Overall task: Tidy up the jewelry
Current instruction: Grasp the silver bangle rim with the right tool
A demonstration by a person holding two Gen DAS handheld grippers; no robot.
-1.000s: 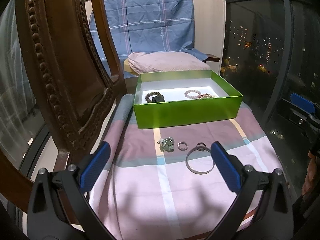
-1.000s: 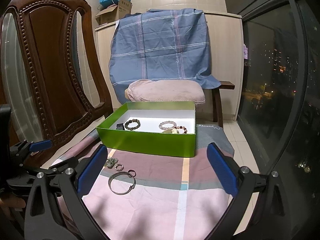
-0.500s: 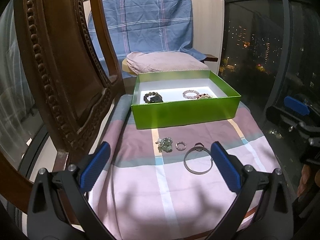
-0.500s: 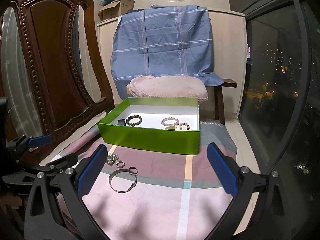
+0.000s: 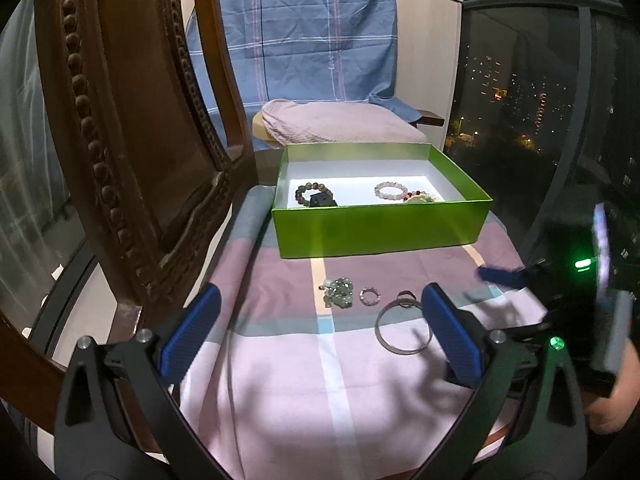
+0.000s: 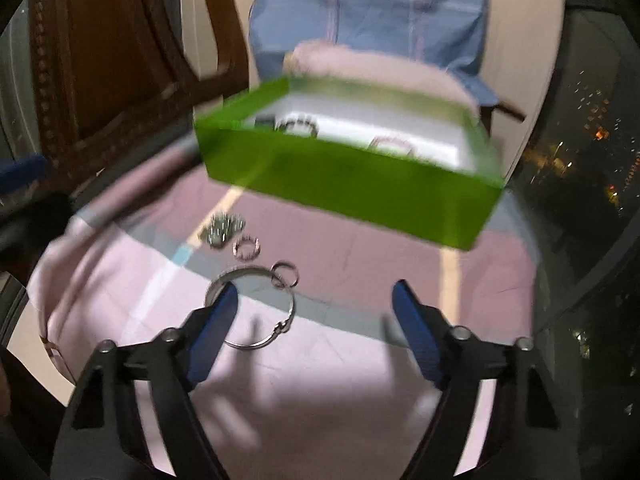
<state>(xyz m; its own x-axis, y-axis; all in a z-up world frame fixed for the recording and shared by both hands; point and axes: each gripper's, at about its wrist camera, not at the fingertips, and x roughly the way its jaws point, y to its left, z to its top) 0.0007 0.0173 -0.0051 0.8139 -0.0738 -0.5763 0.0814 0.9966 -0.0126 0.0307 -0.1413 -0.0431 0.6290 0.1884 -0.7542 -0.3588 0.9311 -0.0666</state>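
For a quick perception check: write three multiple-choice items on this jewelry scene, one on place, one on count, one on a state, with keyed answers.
1. Where does the silver bangle lie?
A. in the box
B. on the striped cloth
C. on the chair

2. How many jewelry pieces lie on the cloth outside the green box?
A. two
B. four
C. six

3. The right gripper is:
A. open, holding nothing
B. shut on a ring
C. shut on the box

Answers:
1 B, it rests on cloth in front of the box.
2 B: green bead cluster, beaded ring, small ring, bangle.
3 A, its jaws have just been closing but stand apart, empty.
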